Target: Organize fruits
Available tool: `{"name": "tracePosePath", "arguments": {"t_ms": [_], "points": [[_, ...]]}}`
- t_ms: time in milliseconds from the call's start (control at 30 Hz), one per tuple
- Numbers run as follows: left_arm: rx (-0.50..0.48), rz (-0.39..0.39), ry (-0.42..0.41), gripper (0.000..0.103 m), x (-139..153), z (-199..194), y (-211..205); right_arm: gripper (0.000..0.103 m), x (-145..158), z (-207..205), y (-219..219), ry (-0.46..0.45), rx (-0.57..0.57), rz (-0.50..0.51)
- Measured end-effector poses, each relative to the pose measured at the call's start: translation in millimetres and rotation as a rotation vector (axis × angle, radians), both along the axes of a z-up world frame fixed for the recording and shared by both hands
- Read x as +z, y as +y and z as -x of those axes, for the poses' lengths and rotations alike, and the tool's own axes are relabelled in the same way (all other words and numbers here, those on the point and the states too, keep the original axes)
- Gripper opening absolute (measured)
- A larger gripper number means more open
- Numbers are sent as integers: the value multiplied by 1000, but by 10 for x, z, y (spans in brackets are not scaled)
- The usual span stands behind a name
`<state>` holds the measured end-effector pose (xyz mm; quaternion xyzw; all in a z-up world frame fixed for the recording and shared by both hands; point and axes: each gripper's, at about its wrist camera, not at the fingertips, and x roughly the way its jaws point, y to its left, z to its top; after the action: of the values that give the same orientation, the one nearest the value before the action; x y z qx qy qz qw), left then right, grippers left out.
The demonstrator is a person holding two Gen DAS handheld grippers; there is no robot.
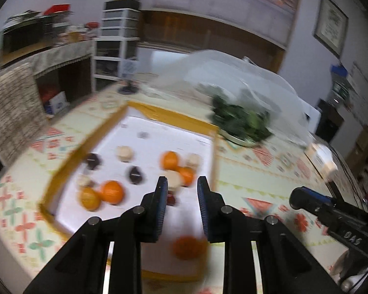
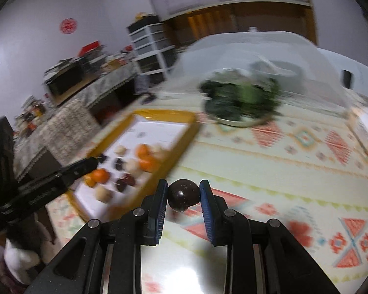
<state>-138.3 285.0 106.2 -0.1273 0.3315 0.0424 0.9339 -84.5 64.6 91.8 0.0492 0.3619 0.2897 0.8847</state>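
Observation:
A yellow-rimmed tray (image 1: 174,116) with a white floor holds oranges (image 1: 111,192), dark round fruits (image 1: 135,174) and pale round ones (image 1: 125,153). My left gripper (image 1: 182,181) hangs above the tray's near right part. A narrow gap shows between its jaws, with nothing in it. A blurred orange (image 1: 187,247) lies below it in the tray. My right gripper (image 2: 183,183) is shut on a dark glossy round fruit (image 2: 183,196), raised over the patterned tablecloth (image 2: 269,171) to the right of the tray (image 2: 164,115).
A plate of dark leafy greens (image 1: 243,120) sits under a clear dome cover (image 2: 245,49) behind the tray. A white object (image 1: 321,156) stands at the table's right edge. A drawer unit (image 1: 117,36) and cluttered shelves stand beyond the table. Both views are motion-blurred.

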Motion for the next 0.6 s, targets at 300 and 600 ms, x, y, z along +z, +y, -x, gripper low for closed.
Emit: {"name": "tracePosePath", "arguments": {"t_ms": [300, 600], "points": [[48, 93, 32, 24, -222, 77, 550, 29, -87, -278, 275, 49, 9, -7], [-233, 125, 37, 24, -160, -229, -263, 29, -415, -468, -863, 167, -250, -52]]}}
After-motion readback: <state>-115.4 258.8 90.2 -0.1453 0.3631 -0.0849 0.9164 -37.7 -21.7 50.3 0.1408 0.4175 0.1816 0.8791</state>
